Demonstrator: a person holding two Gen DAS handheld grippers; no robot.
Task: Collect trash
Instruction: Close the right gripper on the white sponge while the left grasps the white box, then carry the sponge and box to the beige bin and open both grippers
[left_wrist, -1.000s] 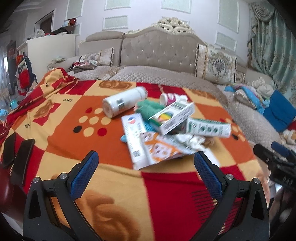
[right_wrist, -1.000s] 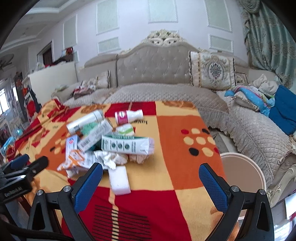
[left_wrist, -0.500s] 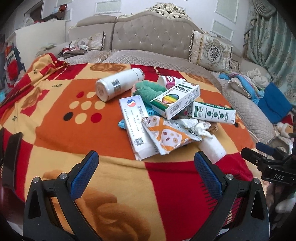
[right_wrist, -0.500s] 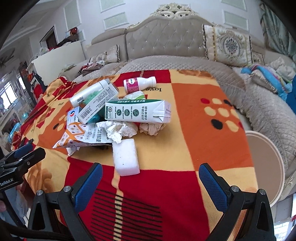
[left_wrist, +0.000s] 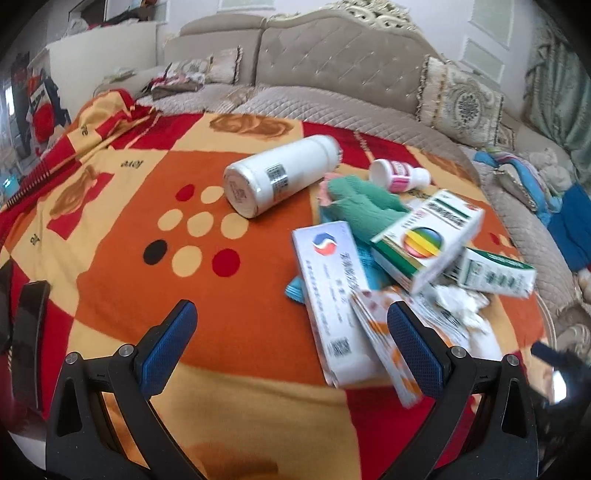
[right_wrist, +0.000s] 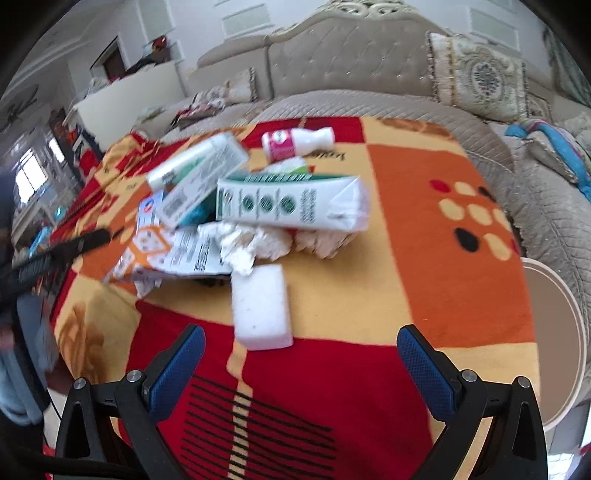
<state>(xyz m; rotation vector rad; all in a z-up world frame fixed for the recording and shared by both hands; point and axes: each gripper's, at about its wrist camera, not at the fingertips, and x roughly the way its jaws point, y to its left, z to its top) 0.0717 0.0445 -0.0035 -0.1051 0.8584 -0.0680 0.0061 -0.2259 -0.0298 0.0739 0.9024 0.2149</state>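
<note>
**Trash heap on the patterned blanket, both claws spread and empty**

Much of the heap is overlapped. In the left wrist view, a teal item under the long white medicine box (left_wrist: 334, 295) is shown only as a corner and cannot be identified. The orange-and-white printed wrapper (left_wrist: 384, 332) is partly covered by the blue pad of the left gripper (left_wrist: 291, 339), and crumpled white tissue (left_wrist: 458, 299) is smeared by motion blur. At the far right edge the other tool is seen only as a dark blur.

Compared with the frames half a second ago, both cameras have been brought closer: the heap is seen larger, and in the left wrist view it has shifted to the right.

From left to right in the left wrist view: a smooth white cylindrical bottle (left_wrist: 280, 179) is laid on its side, apart from the pile; a soft green cloth (left_wrist: 365, 205) is bunched beside a small pink-labelled bottle (left_wrist: 397, 173); a glossy carton with a rainbow disc (left_wrist: 428, 240) is tilted over the long box; a green-and-white carton (left_wrist: 491, 273) lies behind it.

In the right wrist view, a matte white rectangular sponge block (right_wrist: 260, 306) is laid on the fleecy blanket (right_wrist: 443, 277), just ahead of the right gripper (right_wrist: 301, 365) and touching the tissue. Both claws are held wide apart, nothing between the pads.
</note>
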